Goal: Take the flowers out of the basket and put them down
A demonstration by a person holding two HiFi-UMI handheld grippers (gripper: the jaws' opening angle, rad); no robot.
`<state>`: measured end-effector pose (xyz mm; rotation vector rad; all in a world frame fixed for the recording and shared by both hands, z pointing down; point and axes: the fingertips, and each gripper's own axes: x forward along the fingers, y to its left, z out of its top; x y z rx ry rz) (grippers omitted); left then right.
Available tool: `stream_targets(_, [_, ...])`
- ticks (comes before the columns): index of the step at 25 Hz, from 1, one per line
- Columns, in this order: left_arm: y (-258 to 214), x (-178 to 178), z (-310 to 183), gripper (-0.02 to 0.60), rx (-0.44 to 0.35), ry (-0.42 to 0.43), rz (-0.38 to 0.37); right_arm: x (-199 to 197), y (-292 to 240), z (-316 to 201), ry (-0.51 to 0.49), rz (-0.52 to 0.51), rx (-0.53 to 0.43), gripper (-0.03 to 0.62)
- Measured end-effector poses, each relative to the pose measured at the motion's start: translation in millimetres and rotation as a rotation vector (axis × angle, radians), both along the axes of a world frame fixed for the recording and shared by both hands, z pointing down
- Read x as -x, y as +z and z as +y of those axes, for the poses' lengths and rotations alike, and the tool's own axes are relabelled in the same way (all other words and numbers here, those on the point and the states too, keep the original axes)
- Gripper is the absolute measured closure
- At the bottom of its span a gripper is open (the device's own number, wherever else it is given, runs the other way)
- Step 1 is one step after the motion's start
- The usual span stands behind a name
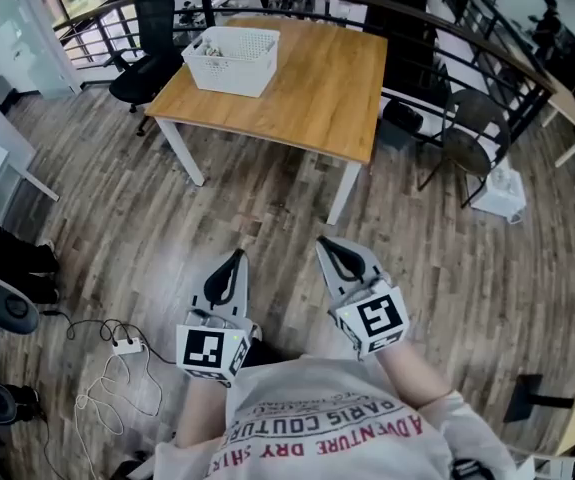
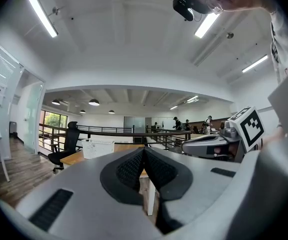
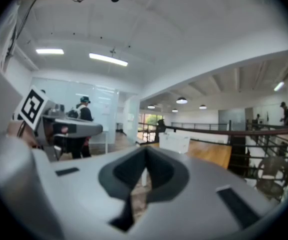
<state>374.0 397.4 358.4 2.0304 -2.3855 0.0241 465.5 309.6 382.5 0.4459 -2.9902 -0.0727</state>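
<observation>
A white lattice basket [image 1: 232, 58] stands at the far left end of a wooden table [image 1: 307, 83]; what lies inside it is too small to tell. It also shows small in the left gripper view as the basket [image 2: 98, 148] and in the right gripper view as the basket [image 3: 174, 142]. My left gripper [image 1: 235, 258] and right gripper [image 1: 329, 245] hang side by side over the plank floor, well short of the table. Both are shut with nothing between their jaws. The left gripper [image 2: 144, 150] and right gripper [image 3: 145, 151] tips meet in their own views.
A black office chair [image 1: 147, 53] stands left of the table, another dark chair [image 1: 470, 138] to its right. A black railing [image 1: 447, 28] curves behind. A power strip with white cables [image 1: 122, 353] lies on the floor at my left. People stand far off.
</observation>
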Motion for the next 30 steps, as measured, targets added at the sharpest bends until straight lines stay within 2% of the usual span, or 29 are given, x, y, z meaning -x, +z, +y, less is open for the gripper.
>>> stream_targets(5, [7.9,15.7,0.9,0.555,0.007,0.014,0.015,14.8,9.5,-3.2,0.026,0.017,0.044,0.565])
stream_targets(9, [11.9,42.6,-0.7,0.555,0.011,0.033,0.015,41.4,18.1,-4.5,0.045,0.039,0.071,0.565])
stream_targets(14, [2.9,104.5,4.2,0.555,0.0,0.036,0.016,95.1,15.3,-5.1,0.078,0.054,0.074,0.565])
stream_targets(21, [0.5,209.0,18.3,0.555,0.012,0.04,0.016,192.1,14.4,-0.9,0.113,0.064,0.099,0.565])
stream_targets(30, [12.3,287.8,12.2,0.555,0.023,-0.003,0.049,273.6,25.3,-18.0,0.084,0.109,0.111,0.565])
